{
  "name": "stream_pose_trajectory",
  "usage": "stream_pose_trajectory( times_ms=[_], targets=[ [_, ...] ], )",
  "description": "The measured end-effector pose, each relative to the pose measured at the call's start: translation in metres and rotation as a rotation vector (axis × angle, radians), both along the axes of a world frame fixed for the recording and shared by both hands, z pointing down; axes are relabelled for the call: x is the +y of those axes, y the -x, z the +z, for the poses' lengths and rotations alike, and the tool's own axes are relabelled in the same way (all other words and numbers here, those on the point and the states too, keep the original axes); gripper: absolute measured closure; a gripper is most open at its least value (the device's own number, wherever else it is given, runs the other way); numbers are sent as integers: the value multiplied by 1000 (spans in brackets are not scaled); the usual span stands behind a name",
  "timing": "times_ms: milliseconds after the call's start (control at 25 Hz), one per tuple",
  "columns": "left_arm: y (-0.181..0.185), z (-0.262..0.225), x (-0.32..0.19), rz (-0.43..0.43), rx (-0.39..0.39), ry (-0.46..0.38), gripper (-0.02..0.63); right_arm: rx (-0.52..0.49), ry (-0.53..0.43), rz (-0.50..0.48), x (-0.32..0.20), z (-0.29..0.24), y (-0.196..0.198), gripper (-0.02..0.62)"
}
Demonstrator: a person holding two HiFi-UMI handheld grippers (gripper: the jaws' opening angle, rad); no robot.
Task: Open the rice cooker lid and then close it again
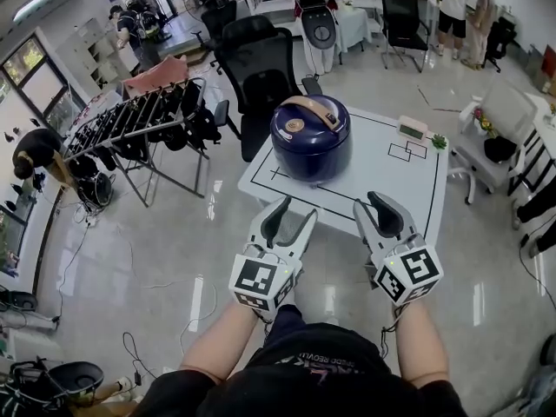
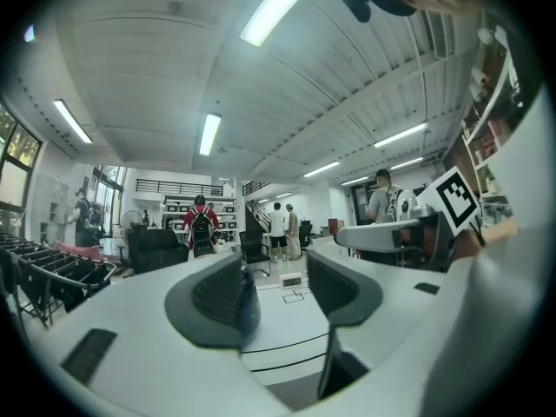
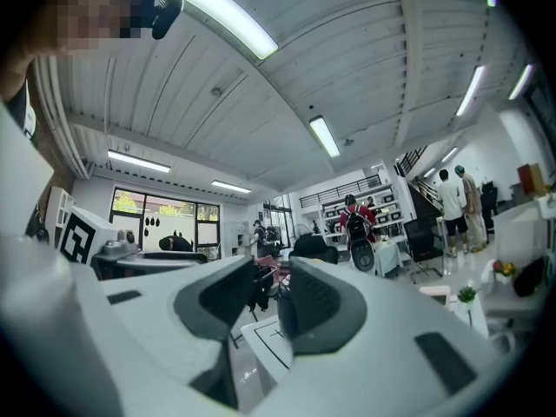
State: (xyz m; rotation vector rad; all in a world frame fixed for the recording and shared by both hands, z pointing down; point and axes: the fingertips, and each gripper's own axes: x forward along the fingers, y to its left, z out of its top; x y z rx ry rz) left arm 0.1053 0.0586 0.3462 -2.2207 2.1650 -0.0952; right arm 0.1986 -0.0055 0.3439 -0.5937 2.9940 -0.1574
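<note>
In the head view, the person's dark shirt (image 1: 304, 372) is filling the bottom of the frame, nearest the lens, with two bare forearms reaching up out of it. Just above, the left gripper (image 1: 294, 215) is pointing toward the upper middle, its jaws standing well apart with nothing between them. To its right, the right gripper (image 1: 372, 205) is showing a narrower gap, also empty. Both are hanging at the lower edge of the white rectangular surface marked with black lines (image 1: 391, 181).

The dark-blue round rice cooker (image 1: 310, 142) is sitting on the upper-left part of that surface, well apart from both grippers. Its domed lid (image 1: 300, 137) is lying fully down, glossy and unmarked, with a tan curved handle (image 1: 320, 111) folded across the top. With the lid down and neither gripper touching it, the opening is either not yet begun or the closing is already done. These pictures are not settling which.

In the left gripper view, the left gripper (image 2: 278, 272) is holding its grey-padded jaws apart, and the lined surface is showing through the gap. A dark-blue sliver beside the left-hand jaw is probably the rice cooker (image 2: 250, 307).

In the right gripper view, the right gripper (image 3: 271, 298) is keeping its jaws close but not meeting, with nothing gripped. A corner of the surface is showing below them, and the cooker is not plainly showing here.
</note>
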Motion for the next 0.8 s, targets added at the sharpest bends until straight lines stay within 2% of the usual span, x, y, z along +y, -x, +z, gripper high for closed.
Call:
stream_pose_trajectory(
  times_ms=[40,120,320,800],
  targets=[
    [0,-1,-2,1,-18,1,339,-2,-5,2,-1,-1,1,453],
    [4,-3,-7,-10,-67,1,274,-4,-13,13,-6,-2,2,375],
    [12,-7,-18,-1,-108,1,265,-1,-6,35,-17,-2,5,356],
    [73,-6,-74,25,-94,-26,267,25,-8,88,-68,6,45,356]
  ],
)
